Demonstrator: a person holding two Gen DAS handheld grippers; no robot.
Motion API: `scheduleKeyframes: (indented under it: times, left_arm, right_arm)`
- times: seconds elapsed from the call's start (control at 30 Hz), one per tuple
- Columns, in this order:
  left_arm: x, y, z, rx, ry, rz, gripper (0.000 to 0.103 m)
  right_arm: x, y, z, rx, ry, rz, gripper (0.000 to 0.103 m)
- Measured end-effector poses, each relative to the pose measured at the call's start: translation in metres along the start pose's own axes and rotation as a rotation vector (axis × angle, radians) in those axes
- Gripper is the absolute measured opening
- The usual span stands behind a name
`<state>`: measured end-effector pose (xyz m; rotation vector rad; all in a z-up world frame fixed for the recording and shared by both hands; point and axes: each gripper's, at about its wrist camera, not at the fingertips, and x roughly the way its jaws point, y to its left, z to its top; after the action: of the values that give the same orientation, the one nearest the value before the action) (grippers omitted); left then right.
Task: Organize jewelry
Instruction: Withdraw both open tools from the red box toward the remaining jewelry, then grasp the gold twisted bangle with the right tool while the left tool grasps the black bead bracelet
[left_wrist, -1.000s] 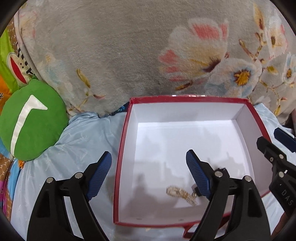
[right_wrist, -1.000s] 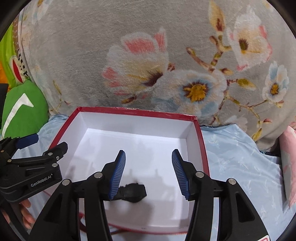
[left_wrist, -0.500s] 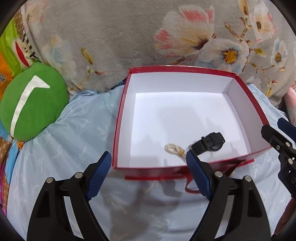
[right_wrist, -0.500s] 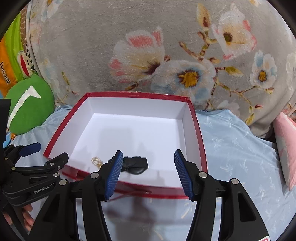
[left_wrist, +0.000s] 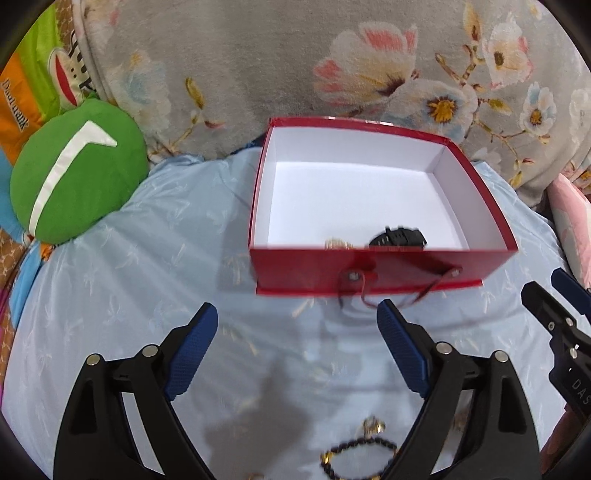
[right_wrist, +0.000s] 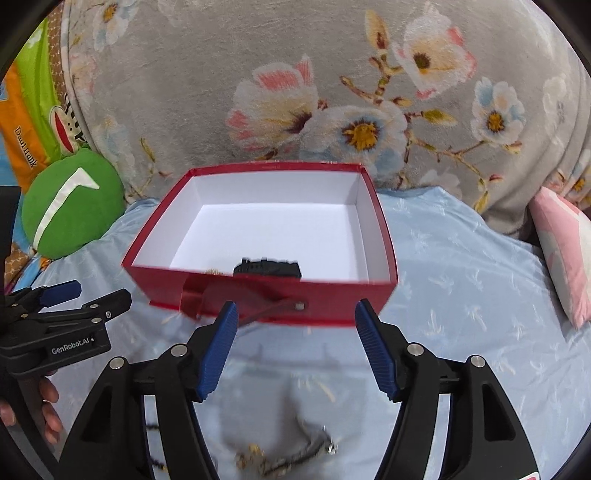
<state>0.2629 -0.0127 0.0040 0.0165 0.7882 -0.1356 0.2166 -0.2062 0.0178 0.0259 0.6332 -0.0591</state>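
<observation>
Close to the cameras, loose jewelry lies on the light blue bed sheet (left_wrist: 110, 277): a black bead bracelet (left_wrist: 356, 456) with a small gold piece (left_wrist: 373, 426) beside it, and a blurry tangle of chains (right_wrist: 288, 456) in the right view. The left claw (left_wrist: 297, 347) is wide open and holds nothing. The right claw (right_wrist: 295, 349) is wide open too, and it holds nothing. Both hang over bare sheet, with open room between them and the red box (left_wrist: 369, 273). The box's near wall faces the claws, and a red cord handle (left_wrist: 388, 291) hangs from it. Inside, by that near wall, sit a black watch (left_wrist: 399, 238) and a gold chain (left_wrist: 338, 243), close together. Behind the box is a gray flower blanket (left_wrist: 258, 55). A green pillow (left_wrist: 74, 173) lies off to the left, and a pink pillow (right_wrist: 565, 251) lies to the right.
</observation>
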Motion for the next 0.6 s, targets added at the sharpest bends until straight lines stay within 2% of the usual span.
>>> scheduleKeyframes:
  times: [0.13, 0.37, 0.47, 0.6]
  left_arm:
    - [-0.009, 0.012, -0.031, -0.009, 0.042, 0.0, 0.086]
    - [-0.019, 0.032, -0.086, -0.055, 0.108, 0.009, 0.086]
    - [-0.022, 0.044, -0.108, -0.091, 0.141, -0.003, 0.086]
    - [-0.022, 0.057, -0.129, -0.137, 0.179, -0.009, 0.086]
  right_arm:
    - [-0.018, -0.006, -0.038, 0.016, 0.038, -0.017, 0.065]
    - [-0.038, -0.035, -0.101, 0.134, 0.148, -0.02, 0.065]
    - [-0.041, -0.042, -0.12, 0.156, 0.18, -0.03, 0.06]
    - [-0.035, -0.041, -0.137, 0.137, 0.216, -0.048, 0.047]
